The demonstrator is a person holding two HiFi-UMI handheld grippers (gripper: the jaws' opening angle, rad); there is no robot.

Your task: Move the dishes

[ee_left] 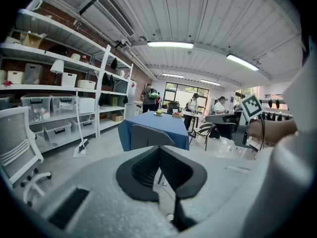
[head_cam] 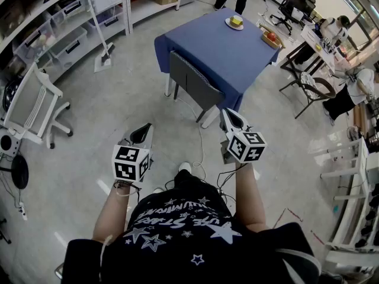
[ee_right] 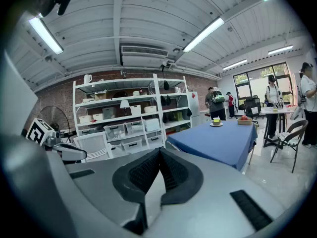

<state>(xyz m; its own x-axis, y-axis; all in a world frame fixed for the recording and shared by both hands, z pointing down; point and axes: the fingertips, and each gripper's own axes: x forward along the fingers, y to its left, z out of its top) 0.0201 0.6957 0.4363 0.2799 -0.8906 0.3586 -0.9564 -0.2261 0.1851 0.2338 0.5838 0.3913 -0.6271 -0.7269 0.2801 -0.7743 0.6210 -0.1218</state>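
A white plate [head_cam: 234, 23] bearing a yellow-green cup sits at the far end of a blue-clothed table [head_cam: 220, 49]. Beside it stands a small wooden tray [head_cam: 272, 38] with red fruit. The plate [ee_right: 216, 123] and the tray [ee_right: 244, 121] also show in the right gripper view, and the plate [ee_left: 158, 114] is tiny in the left gripper view. My left gripper [head_cam: 146, 128] and right gripper [head_cam: 227, 112] hover over the floor well short of the table. Both are shut with nothing between their jaws.
A grey chair [head_cam: 192, 81] is tucked in on the table's near side. A white office chair [head_cam: 35, 108] and shelves with bins [head_cam: 65, 22] line the left. A broom [head_cam: 105, 51] leans there. Folding chairs [head_cam: 311, 87] and people stand at the right and back.
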